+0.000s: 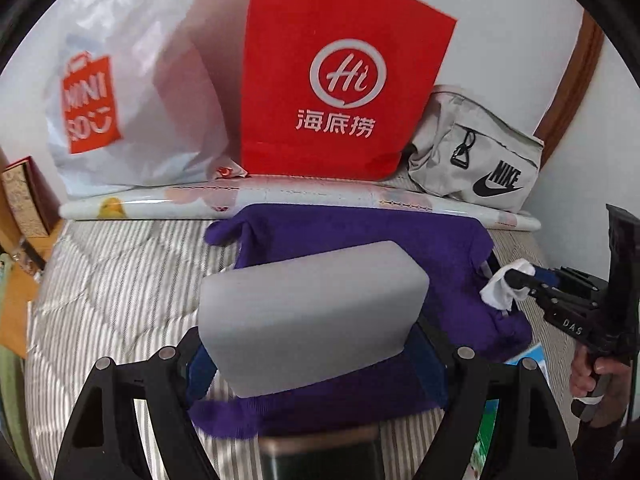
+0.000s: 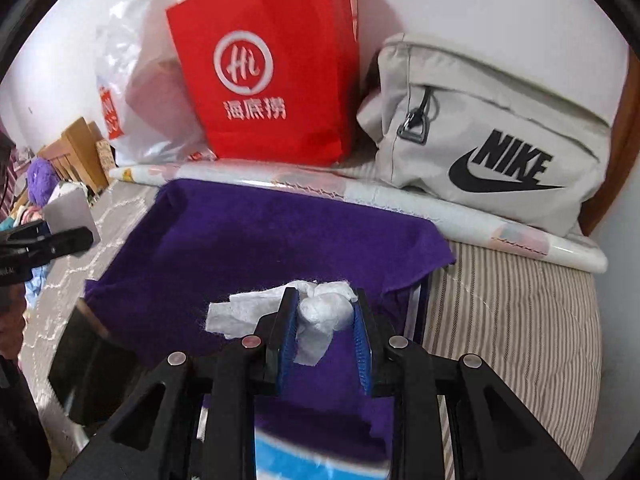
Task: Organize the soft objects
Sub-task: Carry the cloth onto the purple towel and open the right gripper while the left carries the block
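A grey foam block sits between the wide-set jaws of my left gripper, whose blue pads press its two sides. It hangs over a purple cloth draped over a box on the bed. My right gripper is shut on a crumpled white wad of tissue, also above the purple cloth. In the left wrist view the right gripper comes in from the right with the white wad. The right wrist view shows the left gripper and the grey block at the far left.
Against the white wall stand a red paper bag, a white plastic shopping bag and a beige Nike bag. A rolled printed sheet lies before them. Striped bedding surrounds the cloth. A purple plush and wooden furniture are far left.
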The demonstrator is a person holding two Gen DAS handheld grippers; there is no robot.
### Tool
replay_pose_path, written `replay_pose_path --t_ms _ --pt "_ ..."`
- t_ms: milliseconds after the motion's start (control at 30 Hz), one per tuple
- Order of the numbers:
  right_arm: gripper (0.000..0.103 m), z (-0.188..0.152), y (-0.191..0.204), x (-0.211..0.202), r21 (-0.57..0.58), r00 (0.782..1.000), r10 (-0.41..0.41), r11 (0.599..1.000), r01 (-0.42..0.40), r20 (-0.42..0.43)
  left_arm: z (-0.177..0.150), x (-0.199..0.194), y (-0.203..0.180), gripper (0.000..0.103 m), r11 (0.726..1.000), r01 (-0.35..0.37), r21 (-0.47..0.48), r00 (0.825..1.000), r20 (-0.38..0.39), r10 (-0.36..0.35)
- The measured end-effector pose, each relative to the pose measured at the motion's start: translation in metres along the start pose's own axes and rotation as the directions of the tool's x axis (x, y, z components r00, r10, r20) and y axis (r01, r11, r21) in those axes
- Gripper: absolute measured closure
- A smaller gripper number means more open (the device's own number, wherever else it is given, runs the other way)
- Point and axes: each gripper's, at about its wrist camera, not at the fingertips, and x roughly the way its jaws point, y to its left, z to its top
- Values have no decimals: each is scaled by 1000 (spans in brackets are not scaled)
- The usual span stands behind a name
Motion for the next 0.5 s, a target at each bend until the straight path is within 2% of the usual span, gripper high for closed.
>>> replay_pose_path --t_ms 167,333,500 --pt "77 10 -5 33 -37 998 -10 999 7 -66 16 38 12 22 1000 -5 -8 998 -62 5" --pt "77 15 -9 59 -68 992 -21 998 13 -125 27 73 7 22 1000 5 19 989 -150 -2" --pt "76 18 -12 71 -75 990 -20 997 10 -139 31 95 0 21 998 -15 55 981 -195 26"
